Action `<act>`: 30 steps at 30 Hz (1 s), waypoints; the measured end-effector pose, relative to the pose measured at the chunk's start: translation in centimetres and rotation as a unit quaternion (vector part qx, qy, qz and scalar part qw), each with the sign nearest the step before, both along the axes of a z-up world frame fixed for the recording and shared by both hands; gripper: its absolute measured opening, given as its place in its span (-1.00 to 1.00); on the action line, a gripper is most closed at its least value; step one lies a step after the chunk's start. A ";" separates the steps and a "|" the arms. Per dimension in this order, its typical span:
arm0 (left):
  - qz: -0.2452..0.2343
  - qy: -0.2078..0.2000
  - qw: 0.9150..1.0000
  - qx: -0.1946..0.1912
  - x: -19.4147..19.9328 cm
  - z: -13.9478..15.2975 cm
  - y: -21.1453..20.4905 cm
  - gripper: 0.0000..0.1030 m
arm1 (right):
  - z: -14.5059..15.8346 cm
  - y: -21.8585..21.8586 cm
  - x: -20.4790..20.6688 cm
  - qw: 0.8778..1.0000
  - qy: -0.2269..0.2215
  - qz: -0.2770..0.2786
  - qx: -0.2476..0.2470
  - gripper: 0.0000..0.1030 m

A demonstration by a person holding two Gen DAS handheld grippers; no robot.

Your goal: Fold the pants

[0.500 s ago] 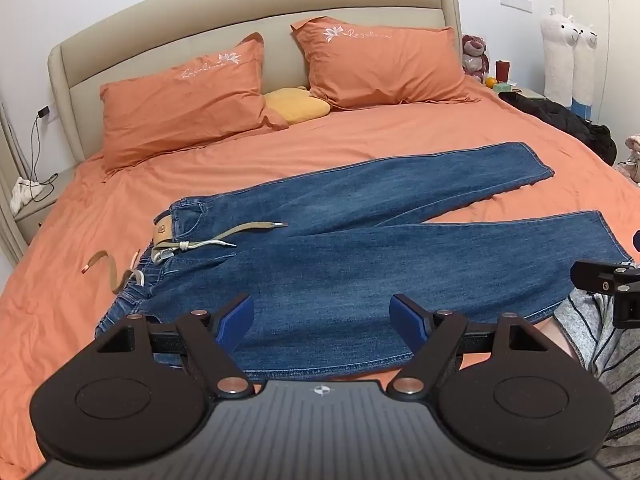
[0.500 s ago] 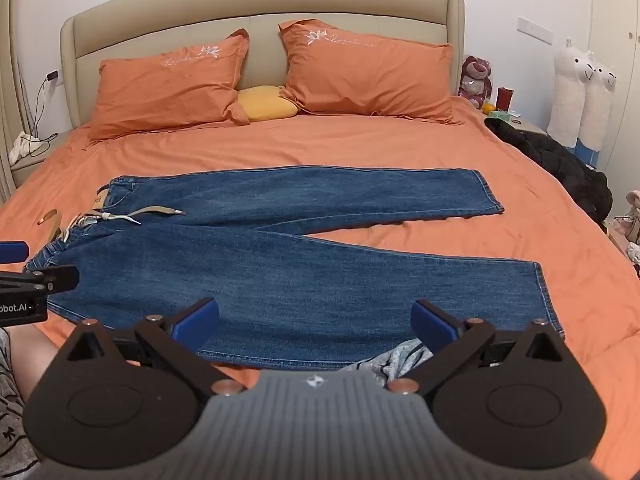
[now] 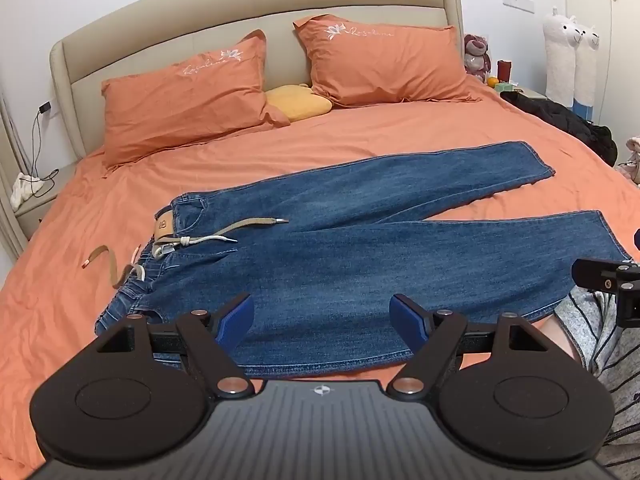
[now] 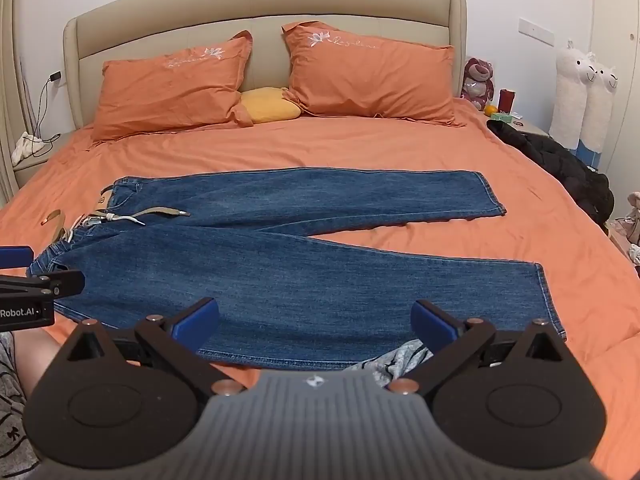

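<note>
Left black two-finger gripper [image 3: 322,318] sits low at six o'clock of its own wrist view, jaws spread wide, blue fingertip pads [image 3: 236,320] angled inward toward twelve, nothing between them. Right black two-finger gripper [image 4: 316,322] mirrors it in its own wrist view: six o'clock, jaws wide apart, blue pads [image 4: 198,320] bare and gripping nothing. In the left view, part of the right gripper pokes in at three o'clock. In the right view, the left gripper's black arm and one blue fingertip enter at nine o'clock. Bare skin, which part of the person cannot be told, shows at eight o'clock there.
</note>
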State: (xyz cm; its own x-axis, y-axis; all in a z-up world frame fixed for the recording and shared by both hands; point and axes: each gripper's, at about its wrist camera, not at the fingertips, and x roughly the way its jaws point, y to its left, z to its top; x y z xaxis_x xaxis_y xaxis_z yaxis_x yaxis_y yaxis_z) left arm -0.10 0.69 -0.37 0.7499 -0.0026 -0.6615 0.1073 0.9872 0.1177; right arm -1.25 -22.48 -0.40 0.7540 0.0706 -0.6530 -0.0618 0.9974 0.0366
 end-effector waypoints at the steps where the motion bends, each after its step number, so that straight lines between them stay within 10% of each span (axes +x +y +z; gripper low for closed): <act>1: 0.000 0.000 1.000 0.000 -0.1 -0.1 0.0 0.75 | 0.1 0.1 0.0 1.000 0.000 0.000 0.000 0.90; 30: 0.001 0.003 1.000 0.000 -0.4 0.2 0.2 0.75 | 0.4 -0.2 -0.4 1.000 -0.003 -0.005 0.003 0.90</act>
State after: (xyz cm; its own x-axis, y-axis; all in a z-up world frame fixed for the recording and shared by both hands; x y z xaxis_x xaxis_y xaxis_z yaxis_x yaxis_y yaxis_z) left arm -0.51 0.88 -0.20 0.7461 -0.0019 -0.6659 0.1065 0.9875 0.1165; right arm -1.60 -22.73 -0.01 0.7582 0.0676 -0.6485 -0.0521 0.9977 0.0430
